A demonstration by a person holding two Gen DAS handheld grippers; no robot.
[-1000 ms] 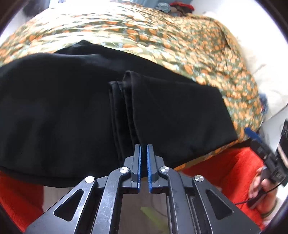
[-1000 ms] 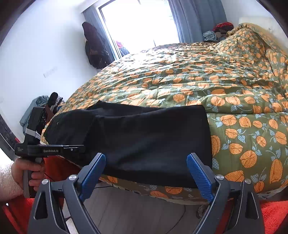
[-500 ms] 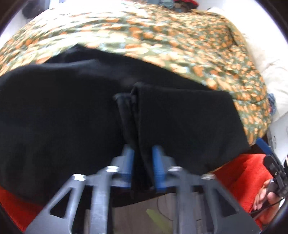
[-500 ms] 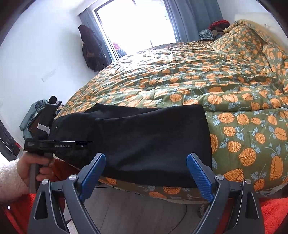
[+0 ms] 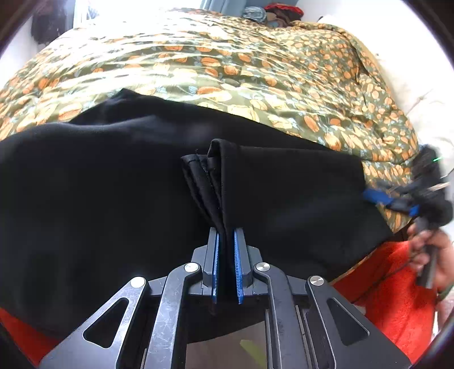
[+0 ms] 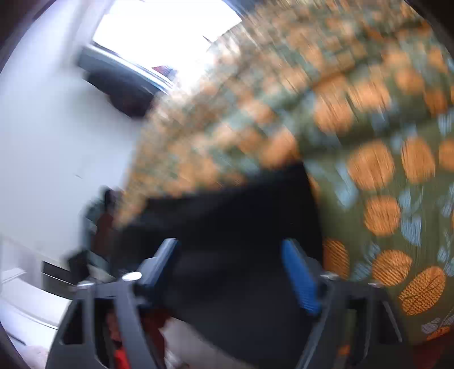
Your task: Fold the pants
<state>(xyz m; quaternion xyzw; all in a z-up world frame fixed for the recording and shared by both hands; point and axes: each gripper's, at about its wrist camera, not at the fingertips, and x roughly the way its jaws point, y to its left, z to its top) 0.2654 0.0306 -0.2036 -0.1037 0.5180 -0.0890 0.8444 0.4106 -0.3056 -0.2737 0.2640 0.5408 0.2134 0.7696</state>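
Your left gripper [image 5: 226, 255] is clamped on the bunched hem edge of the black pants [image 5: 113, 204]; several stacked layers run up from the pads toward 12 o'clock. The pants lie spread across the near edge of the bed, on the orange-leaf quilt [image 5: 255, 71], part folded, with their lower edge hanging over the side.

Your right gripper [image 6: 231, 266] is closing, with the pants' corner between the fingers; the right view is smeared, so I can't tell if the pads press the cloth yet. In the left view it sits at 3 o'clock, by the pants' right edge, held in your hand [image 5: 434, 255].

Risks:
- The right jaws may close on only the top layer, or miss the corner, because the approach looks fast and blurred. The fold would then go crooked.
- You may also pinch the quilt along with the pants; the corner lies flat on it.
- The left grip holds a thick stack, and a hard pull could slip the inner layers out.
- The overhanging edge could drag the pants off the bed.

Around: orange-red plush fabric [image 5: 383, 298] at 5 o'clock, a clothes pile [image 5: 269, 14] at 12 o'clock on the far side, and a bright window [image 6: 159, 31]. Nothing blocks the pants.
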